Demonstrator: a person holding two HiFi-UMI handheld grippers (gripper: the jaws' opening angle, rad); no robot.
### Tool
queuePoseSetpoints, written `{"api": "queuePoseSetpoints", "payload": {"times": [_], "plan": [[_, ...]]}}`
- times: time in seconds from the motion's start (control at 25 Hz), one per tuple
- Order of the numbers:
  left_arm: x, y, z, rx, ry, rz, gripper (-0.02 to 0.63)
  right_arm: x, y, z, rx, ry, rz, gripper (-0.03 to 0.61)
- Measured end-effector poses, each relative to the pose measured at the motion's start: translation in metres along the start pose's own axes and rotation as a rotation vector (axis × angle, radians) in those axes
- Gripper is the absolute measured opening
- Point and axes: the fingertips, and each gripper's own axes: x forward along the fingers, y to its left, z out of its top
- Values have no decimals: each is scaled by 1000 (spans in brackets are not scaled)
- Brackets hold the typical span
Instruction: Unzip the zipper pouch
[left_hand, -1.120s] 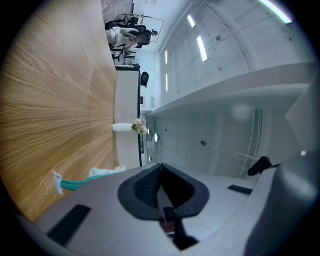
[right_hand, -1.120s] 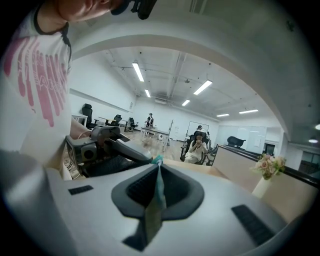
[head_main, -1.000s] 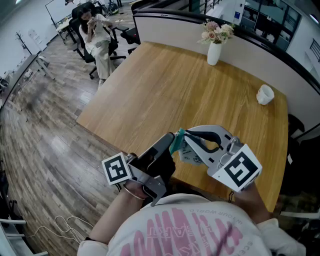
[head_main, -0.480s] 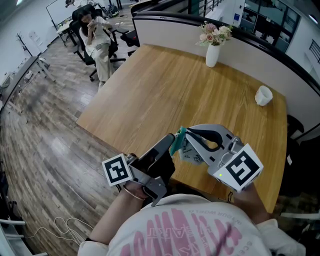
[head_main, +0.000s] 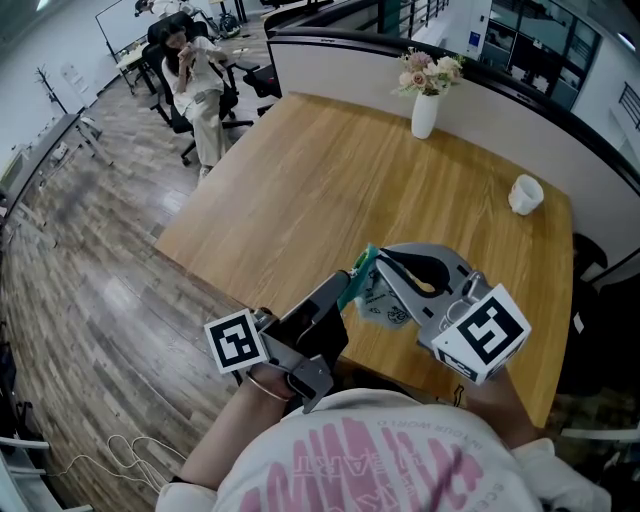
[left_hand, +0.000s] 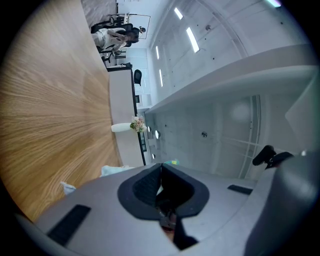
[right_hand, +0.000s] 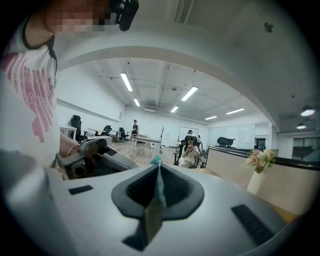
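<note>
Head view: zipper pouch (head_main: 380, 305) held in the air over the near edge of the table (head_main: 330, 190), pale printed cloth with a teal rim, crumpled. Light wooden tabletop, with a white vase (head_main: 426, 108) of flowers and a white cup (head_main: 526, 193) towards the far side. Open office beyond, plank floor (head_main: 80, 290), seated person (head_main: 200, 80) on a chair. Jaws of left gripper (head_main: 347, 288) pinched tight on the pouch's teal end; those of right gripper (head_main: 374, 262) clamped on a teal strip of its rim.

Open-plan office: swivel chairs (head_main: 168, 22) and a whiteboard (head_main: 115, 15) across a wood floor (head_main: 80, 260), ceiling strip lights (right_hand: 127, 81), long wooden counter (head_main: 320, 190) with flower vase (head_main: 425, 108).
</note>
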Motion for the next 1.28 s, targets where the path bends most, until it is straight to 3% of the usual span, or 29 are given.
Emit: {"api": "queuePoseSetpoints", "payload": {"times": [1.28], "plan": [[-1, -5, -8, 25, -25, 17, 2, -33, -43, 15, 55, -115, -172, 9]]}}
